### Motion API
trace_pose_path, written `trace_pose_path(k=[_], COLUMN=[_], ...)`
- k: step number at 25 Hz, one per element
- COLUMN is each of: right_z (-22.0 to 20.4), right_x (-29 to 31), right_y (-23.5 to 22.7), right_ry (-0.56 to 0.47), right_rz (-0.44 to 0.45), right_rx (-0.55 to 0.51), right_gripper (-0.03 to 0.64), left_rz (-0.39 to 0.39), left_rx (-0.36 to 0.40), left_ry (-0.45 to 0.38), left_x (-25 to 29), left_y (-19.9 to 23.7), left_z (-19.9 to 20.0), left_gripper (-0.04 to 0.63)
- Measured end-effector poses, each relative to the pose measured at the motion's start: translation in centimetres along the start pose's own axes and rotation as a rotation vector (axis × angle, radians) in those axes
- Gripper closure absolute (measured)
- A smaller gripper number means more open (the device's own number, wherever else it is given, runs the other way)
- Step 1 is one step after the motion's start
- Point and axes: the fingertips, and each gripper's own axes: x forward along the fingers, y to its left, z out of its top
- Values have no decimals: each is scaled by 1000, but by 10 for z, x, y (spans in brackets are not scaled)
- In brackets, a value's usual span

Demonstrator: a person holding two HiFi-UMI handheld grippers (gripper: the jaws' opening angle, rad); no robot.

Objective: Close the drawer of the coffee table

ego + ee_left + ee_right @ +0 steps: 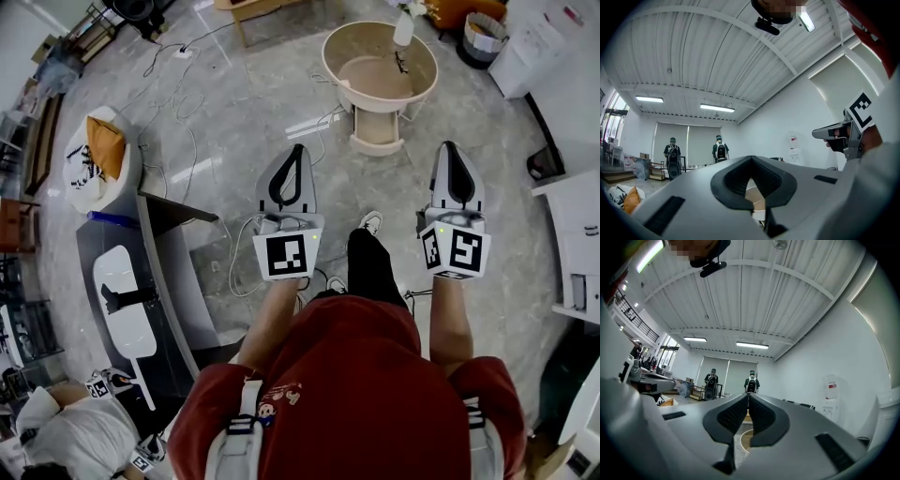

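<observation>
The round beige coffee table [427, 80] stands on the floor ahead of me, with a white bottle [403, 28] on its top. Its drawer [378, 131] sticks out of the near side, toward me. My left gripper [299, 150] is held level, short of the drawer and to its left, jaws shut on nothing. My right gripper [449, 147] is level too, to the right of the drawer, also shut and empty. In the left gripper view the tips [751, 158] meet; in the right gripper view the tips [748, 394] meet, with the table's curved rim [740, 439] showing below them.
A grey desk [173, 281] stands close at my left, with a white armchair and its orange cushion [105, 148] beyond. Cables [178, 112] trail over the marble floor. White cabinets [572, 216] line the right. Two people with backpacks [672, 151] stand far off.
</observation>
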Motion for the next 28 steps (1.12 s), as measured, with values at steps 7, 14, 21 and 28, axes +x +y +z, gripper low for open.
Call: trace_pose_path(k=[7, 14, 21, 28], right_z=[-33, -55, -74, -93], right_x=[61, 151, 220, 254], right_y=[-31, -83, -139, -173], right_ry=[15, 34, 49, 65], right_rz=[-28, -34, -46, -35], right_rx=[31, 44, 56, 52], right_gripper=[592, 592, 592, 592], left_rz=[-26, -46, -69, -118], left_rx=[20, 43, 82, 81], left_ry=[4, 8, -10, 8], left_x=[73, 184, 277, 338], left_y=[-2, -9, -30, -56], left_z=[-16, -18, -15, -20], left_gripper=[583, 583, 583, 583])
